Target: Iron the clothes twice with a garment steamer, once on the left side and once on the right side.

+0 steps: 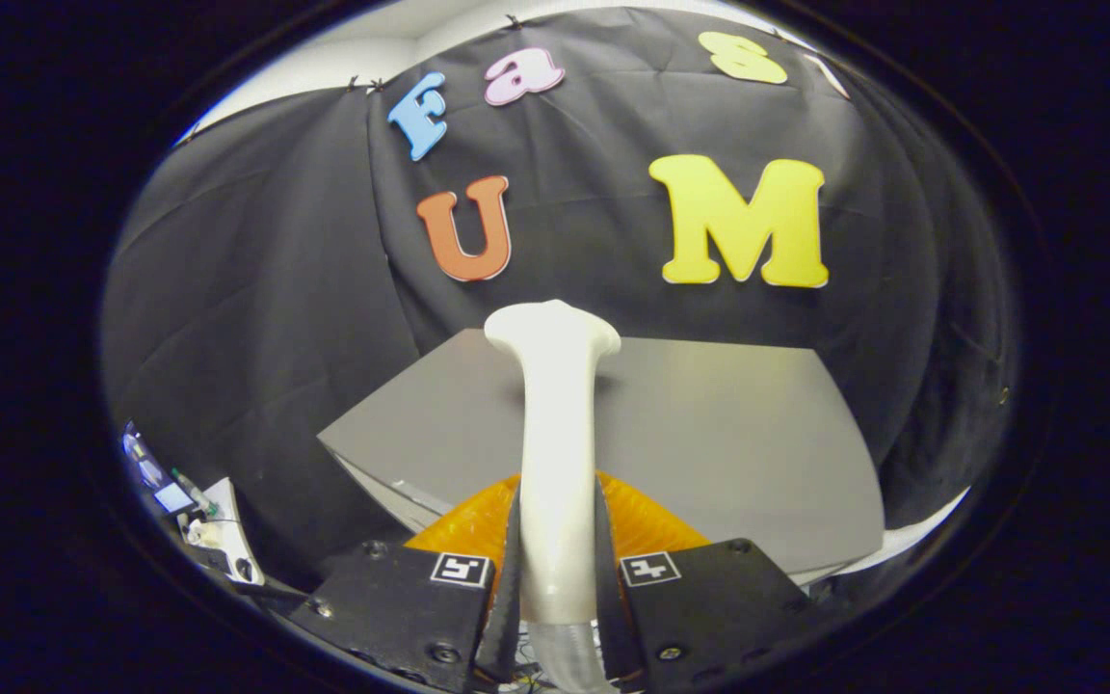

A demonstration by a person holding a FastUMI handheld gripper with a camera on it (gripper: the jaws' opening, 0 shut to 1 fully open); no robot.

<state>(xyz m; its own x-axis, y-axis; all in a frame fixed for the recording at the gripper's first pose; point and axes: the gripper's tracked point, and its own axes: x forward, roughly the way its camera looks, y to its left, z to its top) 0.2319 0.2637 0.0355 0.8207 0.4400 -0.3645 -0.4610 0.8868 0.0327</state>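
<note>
A white garment steamer point(555, 434) stands up between my two fingers, its handle running forward and its flared head point(552, 330) at the far end, over the table. My gripper point(555, 569) is shut on the steamer's handle, both black fingers point(509, 569) pressing its sides. An orange garment point(647, 525) lies just beyond the fingers, under the steamer, on the near edge of the grey table point(728, 434). Most of the garment is hidden behind the fingers and the handle.
The grey table stretches ahead to the black cloth wall. Off to the lower left, below table level, sits a white stand with small devices and cables point(198, 516).
</note>
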